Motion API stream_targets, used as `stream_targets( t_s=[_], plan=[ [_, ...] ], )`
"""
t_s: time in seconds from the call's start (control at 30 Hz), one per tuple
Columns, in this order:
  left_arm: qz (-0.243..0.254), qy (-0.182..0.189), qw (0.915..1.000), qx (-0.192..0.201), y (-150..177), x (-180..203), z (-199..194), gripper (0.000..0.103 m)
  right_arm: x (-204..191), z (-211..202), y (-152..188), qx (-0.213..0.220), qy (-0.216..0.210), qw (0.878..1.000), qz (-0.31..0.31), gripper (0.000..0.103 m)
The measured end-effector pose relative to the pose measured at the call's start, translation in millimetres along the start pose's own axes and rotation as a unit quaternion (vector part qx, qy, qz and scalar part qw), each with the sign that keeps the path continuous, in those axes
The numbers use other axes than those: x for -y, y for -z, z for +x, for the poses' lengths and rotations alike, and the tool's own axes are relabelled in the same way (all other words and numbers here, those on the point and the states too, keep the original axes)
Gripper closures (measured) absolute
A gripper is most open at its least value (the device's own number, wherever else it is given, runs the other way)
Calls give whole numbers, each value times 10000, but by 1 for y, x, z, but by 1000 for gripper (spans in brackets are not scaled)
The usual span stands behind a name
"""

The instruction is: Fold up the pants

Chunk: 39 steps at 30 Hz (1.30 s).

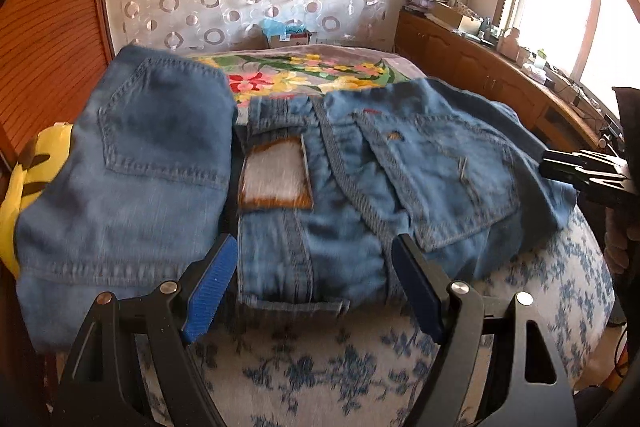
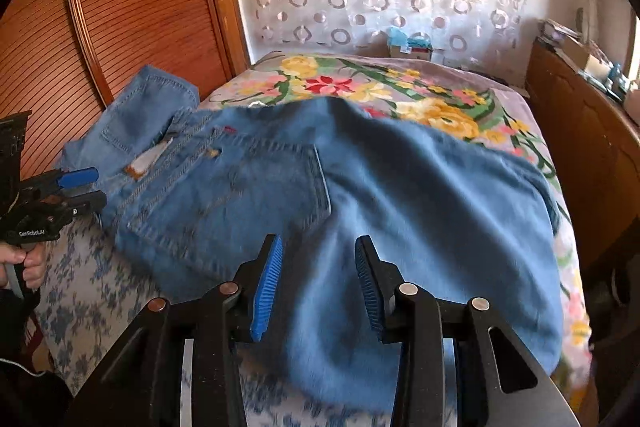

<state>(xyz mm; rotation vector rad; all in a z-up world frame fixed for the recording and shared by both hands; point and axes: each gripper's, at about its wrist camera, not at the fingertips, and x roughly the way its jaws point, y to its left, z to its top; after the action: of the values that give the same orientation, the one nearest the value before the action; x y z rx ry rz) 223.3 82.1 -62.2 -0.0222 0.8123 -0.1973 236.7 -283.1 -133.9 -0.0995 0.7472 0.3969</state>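
Two blue jeans (image 2: 360, 195), rumpled, pockets up

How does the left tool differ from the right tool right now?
The left tool stands wide open over the waistband of the jeans; the right tool is open more narrowly over a plain stretch of denim near the back pocket. Both have blue ribbed pads, and neither grips the cloth.
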Motion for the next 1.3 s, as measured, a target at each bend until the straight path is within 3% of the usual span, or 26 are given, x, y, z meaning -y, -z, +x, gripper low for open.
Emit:
stream_targets(
  t_s=[0.13, 0.27, 0.37, 0.73, 0.93, 1.03, 1.17, 1.27, 1.3],
  plan=[
    [-12, 2, 10000, -58, 13, -4, -1, 26, -2, -10, 16, -96, 72, 9999, 63, 64],
    [-113, -15, 9999, -119, 22, -13, 0, 36, 0, -17, 31, -226, 16, 9997, 77, 63],
    [-169, 112, 9997, -138, 25, -17, 2, 40, 1, -17, 36, -321, 114, 9994, -36, 56],
    [-197, 125, 9993, -289, 21, -17, 21, 42, -7, 0, 30, -445, 166, 9986, -251, 39],
    [-253, 156, 9992, -271, 20, -21, 23, 41, -18, 10, 38, -494, 409, 9964, -547, 37],
    [-216, 229, 9992, -229, 20, -21, 20, 49, -22, 13, 38, -462, 525, 9957, -609, 37],
    [-154, 305, 9993, -142, 20, -15, 16, 73, -24, 15, 41, -386, 523, 9962, -577, 37],
    [-59, 200, 9998, -43, 18, -7, 8, 79, -18, 12, 44, -325, 616, 9962, -518, 56],
    [-53, 196, 9998, -2, 17, -5, 4, 79, -15, 11, 44, -328, 688, 9961, -444, 76]
  ],
)
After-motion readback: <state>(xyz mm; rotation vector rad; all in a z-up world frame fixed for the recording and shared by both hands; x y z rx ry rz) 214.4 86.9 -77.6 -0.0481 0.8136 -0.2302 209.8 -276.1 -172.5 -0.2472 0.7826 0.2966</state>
